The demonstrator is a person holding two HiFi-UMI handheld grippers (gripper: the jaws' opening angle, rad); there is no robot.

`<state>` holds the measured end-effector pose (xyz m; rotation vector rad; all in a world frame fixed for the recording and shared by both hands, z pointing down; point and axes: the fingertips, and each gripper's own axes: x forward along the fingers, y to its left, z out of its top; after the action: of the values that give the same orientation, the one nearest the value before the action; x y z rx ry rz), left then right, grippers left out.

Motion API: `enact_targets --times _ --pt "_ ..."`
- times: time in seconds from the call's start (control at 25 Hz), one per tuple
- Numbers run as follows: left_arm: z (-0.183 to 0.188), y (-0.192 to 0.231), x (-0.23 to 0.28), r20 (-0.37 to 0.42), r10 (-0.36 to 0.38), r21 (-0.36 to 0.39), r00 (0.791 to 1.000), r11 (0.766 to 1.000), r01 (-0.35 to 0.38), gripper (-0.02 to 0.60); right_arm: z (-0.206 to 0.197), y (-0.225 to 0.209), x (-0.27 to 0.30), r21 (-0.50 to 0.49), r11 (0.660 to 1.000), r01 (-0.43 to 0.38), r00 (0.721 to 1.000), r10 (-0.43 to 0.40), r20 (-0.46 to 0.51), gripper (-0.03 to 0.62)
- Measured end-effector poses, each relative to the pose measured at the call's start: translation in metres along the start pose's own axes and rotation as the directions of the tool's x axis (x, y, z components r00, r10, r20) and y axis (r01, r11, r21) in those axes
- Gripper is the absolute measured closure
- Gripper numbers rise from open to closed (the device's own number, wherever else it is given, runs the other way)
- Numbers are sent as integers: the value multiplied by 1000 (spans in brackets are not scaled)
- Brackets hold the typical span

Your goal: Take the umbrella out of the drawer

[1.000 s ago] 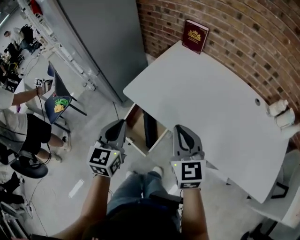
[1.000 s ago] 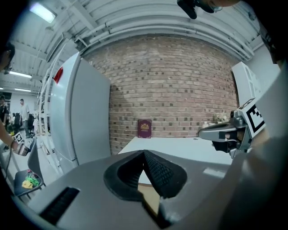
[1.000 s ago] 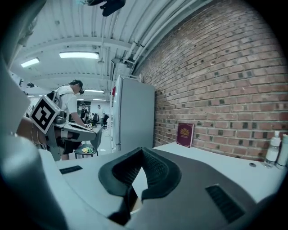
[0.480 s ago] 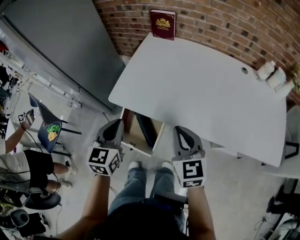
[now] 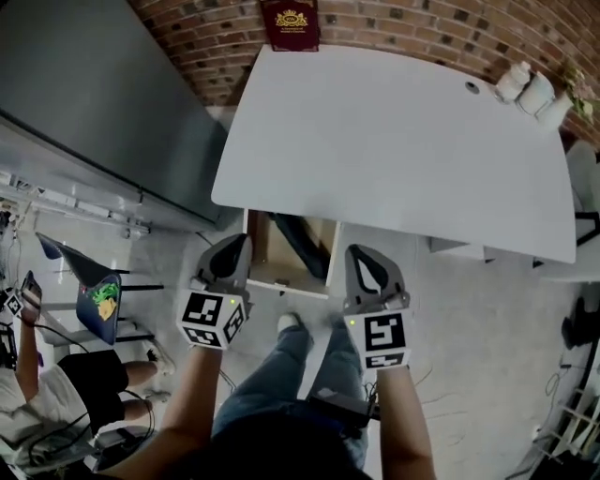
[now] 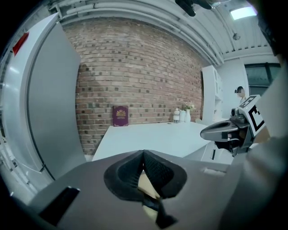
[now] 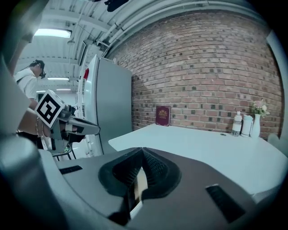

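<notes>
An open wooden drawer [image 5: 272,255] sticks out from under the white table [image 5: 403,141], just ahead of both grippers. A dark folded umbrella [image 5: 302,246] lies in it, partly hidden by the table edge. My left gripper [image 5: 236,247] hangs over the drawer's left side, shut and empty, its pads meeting in the left gripper view [image 6: 143,155]. My right gripper [image 5: 360,257] sits just right of the drawer, also shut with nothing in it [image 7: 142,152]. Neither touches the umbrella.
A dark red book [image 5: 290,23] leans on the brick wall at the table's far edge. White bottles [image 5: 525,87] stand at the far right corner. A grey cabinet [image 5: 84,84] stands left of the table. A chair [image 5: 94,292] and a person [image 5: 56,412] are at lower left.
The head view has swung so the table and open drawer now sit straight ahead, and the umbrella shows more. Both grippers have dropped and tilted down, still shut.
</notes>
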<state>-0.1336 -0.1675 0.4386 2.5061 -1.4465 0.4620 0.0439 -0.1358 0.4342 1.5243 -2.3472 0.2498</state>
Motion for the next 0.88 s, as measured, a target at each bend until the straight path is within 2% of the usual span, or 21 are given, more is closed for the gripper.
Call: enact_targets --times 0.2,0.48,0.68,0.88 --pt "-27 18 2 -15 -44 -24 999 999 44 584 -18 35 18 -18 1000 4 999 -5 -33 602" --pt "-49 43 -2 -27 -66 -49 997 997 65 584 -30 65 36 -25 1000 8 998 -9 -59 602" --pt "-83 50 6 -57 -70 -59 996 996 66 584 -63 77 51 -27 1000 0 993 -3 -116 602" --pt "-122 54 18 -81 -63 -84 995 995 56 584 -108 90 74 17 1000 -15 985 17 -173 600"
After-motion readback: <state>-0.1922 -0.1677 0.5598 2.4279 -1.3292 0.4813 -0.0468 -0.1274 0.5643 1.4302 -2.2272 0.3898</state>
